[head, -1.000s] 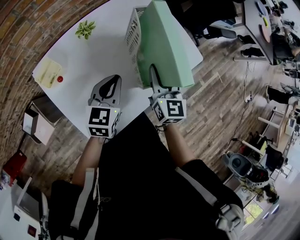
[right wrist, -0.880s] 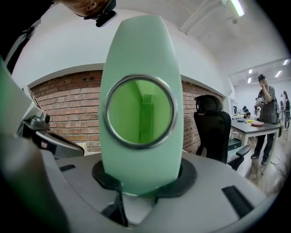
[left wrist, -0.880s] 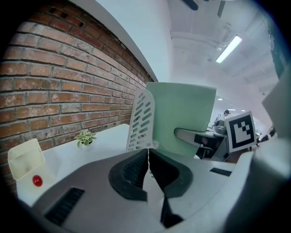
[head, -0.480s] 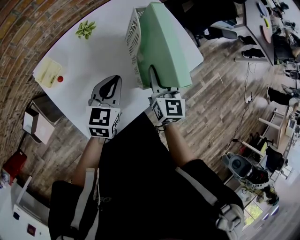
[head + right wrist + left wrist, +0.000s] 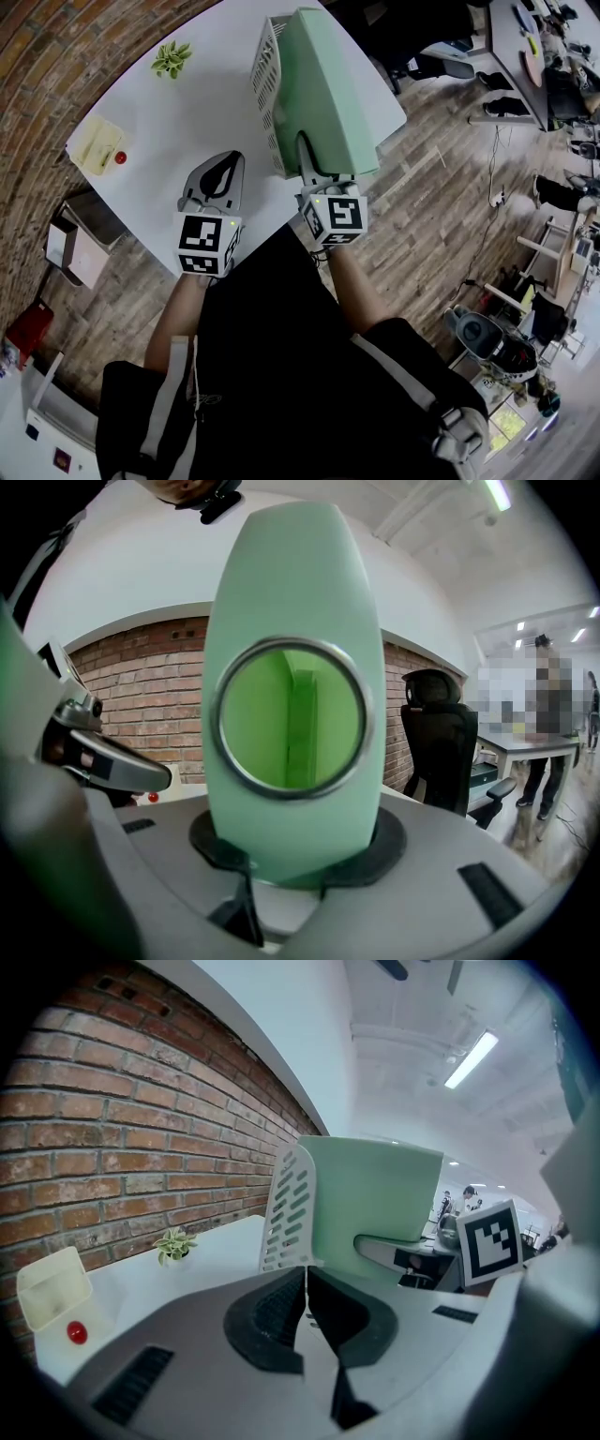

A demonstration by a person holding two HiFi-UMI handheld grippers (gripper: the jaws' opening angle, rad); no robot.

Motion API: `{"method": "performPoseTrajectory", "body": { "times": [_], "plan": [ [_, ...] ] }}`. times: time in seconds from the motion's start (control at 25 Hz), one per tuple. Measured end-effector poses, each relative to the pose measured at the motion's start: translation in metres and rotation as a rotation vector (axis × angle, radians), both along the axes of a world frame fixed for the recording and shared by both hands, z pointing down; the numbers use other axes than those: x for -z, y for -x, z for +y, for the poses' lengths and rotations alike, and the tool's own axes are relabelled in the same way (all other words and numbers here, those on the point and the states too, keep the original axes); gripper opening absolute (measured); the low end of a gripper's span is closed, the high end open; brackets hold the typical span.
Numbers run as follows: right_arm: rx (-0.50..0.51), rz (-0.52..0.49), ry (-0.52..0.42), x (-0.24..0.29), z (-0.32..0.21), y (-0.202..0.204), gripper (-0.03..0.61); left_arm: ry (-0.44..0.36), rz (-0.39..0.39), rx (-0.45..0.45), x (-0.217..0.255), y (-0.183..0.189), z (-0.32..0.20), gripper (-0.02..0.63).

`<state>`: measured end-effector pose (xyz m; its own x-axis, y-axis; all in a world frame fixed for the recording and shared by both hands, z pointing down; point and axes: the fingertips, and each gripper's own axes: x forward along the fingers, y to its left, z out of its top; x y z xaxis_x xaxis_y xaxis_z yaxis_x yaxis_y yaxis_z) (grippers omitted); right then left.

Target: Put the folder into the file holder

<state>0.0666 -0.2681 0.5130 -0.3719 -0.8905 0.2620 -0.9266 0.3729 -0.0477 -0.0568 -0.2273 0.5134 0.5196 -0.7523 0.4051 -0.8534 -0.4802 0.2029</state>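
Observation:
A pale green folder point(image 5: 328, 94) stands upright on its edge, leaning against the slotted side of the white file holder point(image 5: 267, 80). I cannot tell whether its base sits inside the holder. My right gripper point(image 5: 309, 157) is shut on the folder's near spine point(image 5: 291, 667), just below the metal-ringed finger hole. My left gripper point(image 5: 217, 178) hovers over the white table point(image 5: 169, 122), left of the folder, shut with nothing in it. In the left gripper view the left gripper point(image 5: 305, 1279) has its pads meeting, and beyond it stand the holder point(image 5: 289, 1208) and the folder point(image 5: 375, 1194).
A small potted plant point(image 5: 171, 58) sits at the far side of the table. A pale yellow box point(image 5: 94, 142) with a red ball point(image 5: 119, 157) lies at the left edge. The brick wall point(image 5: 37, 84) borders the table. A black office chair point(image 5: 439, 738) stands to the right.
The right gripper and the folder have shifted very slightly away from me. The left gripper has kept still.

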Motion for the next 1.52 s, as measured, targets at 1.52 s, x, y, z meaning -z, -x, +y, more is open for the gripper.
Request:
{"method": "performPoseTrajectory", "body": {
  "times": [1.52],
  "plan": [
    [-0.020,0.072,0.151,-0.025,0.044,0.004,0.304,-0.014,0.007,-0.033,0.004,0.012,0.038,0.028]
  ]
}}
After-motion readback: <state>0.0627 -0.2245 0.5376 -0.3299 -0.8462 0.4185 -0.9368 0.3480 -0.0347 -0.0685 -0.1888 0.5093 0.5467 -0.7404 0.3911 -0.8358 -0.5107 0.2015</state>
